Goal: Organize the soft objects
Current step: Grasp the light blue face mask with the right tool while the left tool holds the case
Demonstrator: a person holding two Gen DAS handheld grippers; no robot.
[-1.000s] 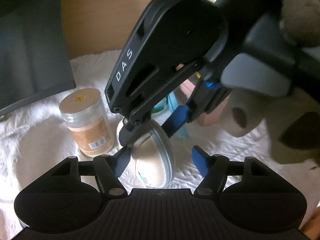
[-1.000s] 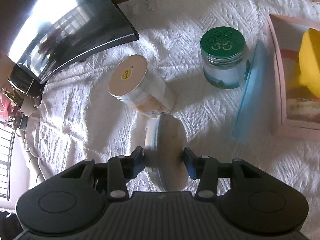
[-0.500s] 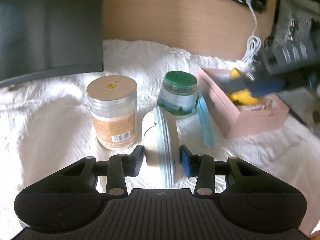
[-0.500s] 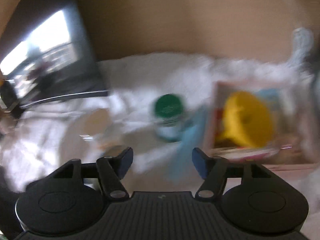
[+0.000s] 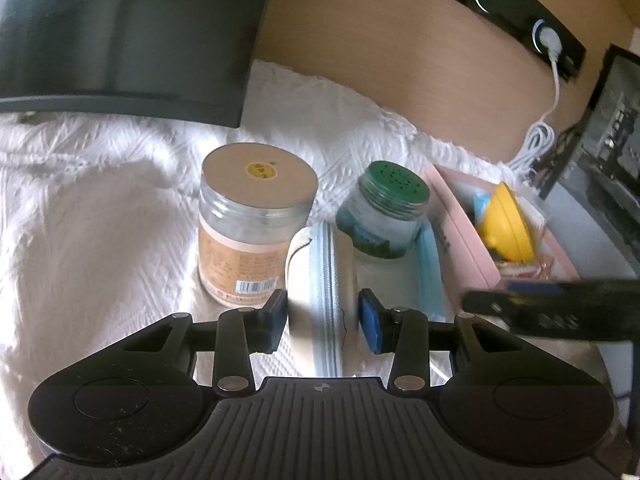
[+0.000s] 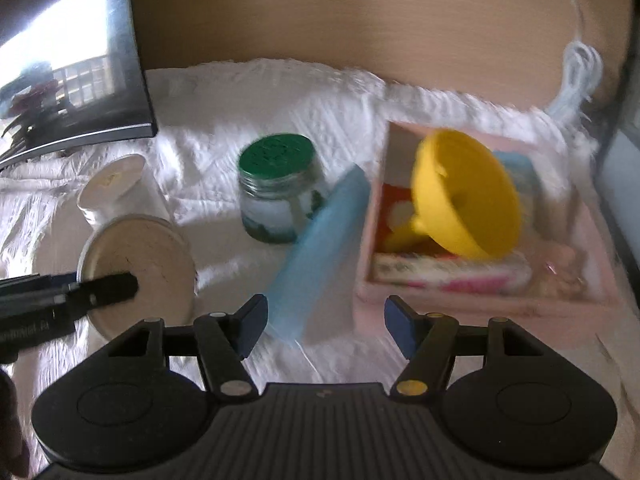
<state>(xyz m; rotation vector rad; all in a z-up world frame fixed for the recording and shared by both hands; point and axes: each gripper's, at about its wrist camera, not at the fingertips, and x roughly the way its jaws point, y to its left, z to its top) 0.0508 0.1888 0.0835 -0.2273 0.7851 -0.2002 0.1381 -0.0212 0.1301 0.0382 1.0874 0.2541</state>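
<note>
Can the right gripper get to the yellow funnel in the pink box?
Probably yes. The right gripper is open and empty, the yellow funnel sits on top in the open pink box, and nothing covers it.

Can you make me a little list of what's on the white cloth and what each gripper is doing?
left gripper: shut on the round zip pouch, held on edge
right gripper: open, nothing between its fingers
tan-lid jar: upright behind the pouch
green-lid jar: upright
blue flat case: leaning against the pink box
yellow funnel: inside the pink box
white cloth: under everything
</note>
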